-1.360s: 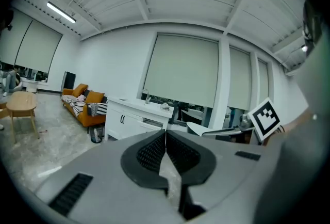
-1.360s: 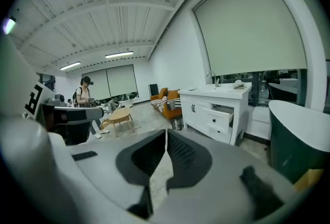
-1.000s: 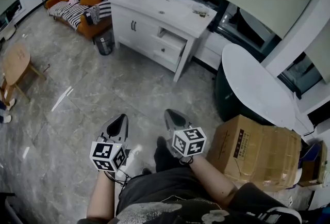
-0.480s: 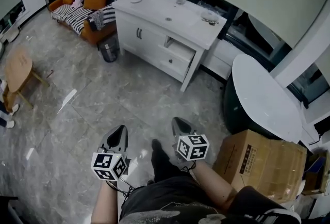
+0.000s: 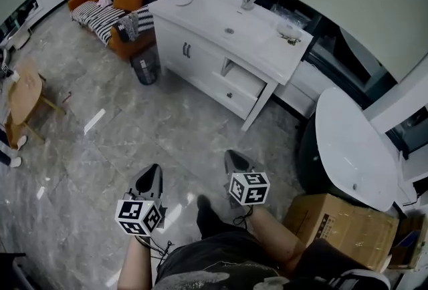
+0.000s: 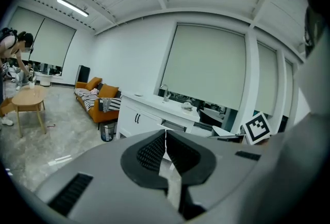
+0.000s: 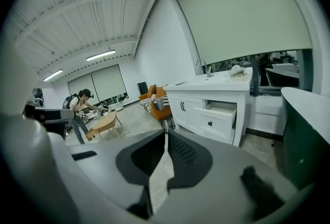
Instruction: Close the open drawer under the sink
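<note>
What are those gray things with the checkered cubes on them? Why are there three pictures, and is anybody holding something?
A person holds a pinching tool in each hand: the left tool and the right tool. The checkered cubes are part of them. One picture comes from a camera on the person's head, looking down. The other two come from cameras riding on each tool, looking along its jaws. Both tools are pinched shut and hold nothing. Ahead stands a white cabinet with a sink on top, and one drawer is pulled open. An orange sofa and a cardboard box stand nearby.
</note>
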`<state>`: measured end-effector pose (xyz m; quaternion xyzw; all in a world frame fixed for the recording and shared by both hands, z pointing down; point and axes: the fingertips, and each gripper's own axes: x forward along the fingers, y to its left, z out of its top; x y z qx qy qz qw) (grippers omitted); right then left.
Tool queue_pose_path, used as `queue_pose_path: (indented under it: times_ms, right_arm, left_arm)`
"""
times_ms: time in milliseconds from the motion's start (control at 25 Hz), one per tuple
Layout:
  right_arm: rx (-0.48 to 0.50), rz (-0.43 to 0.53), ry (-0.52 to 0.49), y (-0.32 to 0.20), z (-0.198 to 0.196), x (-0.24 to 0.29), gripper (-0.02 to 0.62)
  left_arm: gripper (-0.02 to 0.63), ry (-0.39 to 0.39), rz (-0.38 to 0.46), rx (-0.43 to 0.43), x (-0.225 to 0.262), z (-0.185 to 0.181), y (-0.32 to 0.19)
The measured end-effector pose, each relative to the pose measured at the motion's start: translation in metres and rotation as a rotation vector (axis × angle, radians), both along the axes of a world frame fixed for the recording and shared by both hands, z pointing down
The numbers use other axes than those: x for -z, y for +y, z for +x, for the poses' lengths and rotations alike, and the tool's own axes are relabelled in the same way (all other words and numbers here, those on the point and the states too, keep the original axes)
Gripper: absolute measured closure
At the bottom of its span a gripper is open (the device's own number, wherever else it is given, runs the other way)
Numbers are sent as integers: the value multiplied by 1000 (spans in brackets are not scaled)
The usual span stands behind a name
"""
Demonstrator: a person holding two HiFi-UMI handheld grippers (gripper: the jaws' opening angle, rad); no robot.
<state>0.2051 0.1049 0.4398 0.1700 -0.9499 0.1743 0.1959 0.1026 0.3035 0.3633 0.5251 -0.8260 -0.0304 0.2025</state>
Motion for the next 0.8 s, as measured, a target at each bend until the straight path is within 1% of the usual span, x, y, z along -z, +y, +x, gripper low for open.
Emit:
queue_pose_path:
  times_ms: [120, 320, 600, 800]
  right_arm:
    - [-1, -14, 3, -29, -18, -3, 563]
    - [-17, -42, 7, -72, -38, -17, 563]
    - [-44, -50, -2, -110, -49, -19, 563]
    - [-85, -33, 6, -131, -52, -18, 563]
  left_arm:
    - [591, -3, -19, -10, 0, -17, -31]
    - [591, -15, -39, -34, -1, -35, -74]
    - [591, -48, -35, -78, 4, -59, -125]
    - [591, -58, -33, -160, 2, -73, -161]
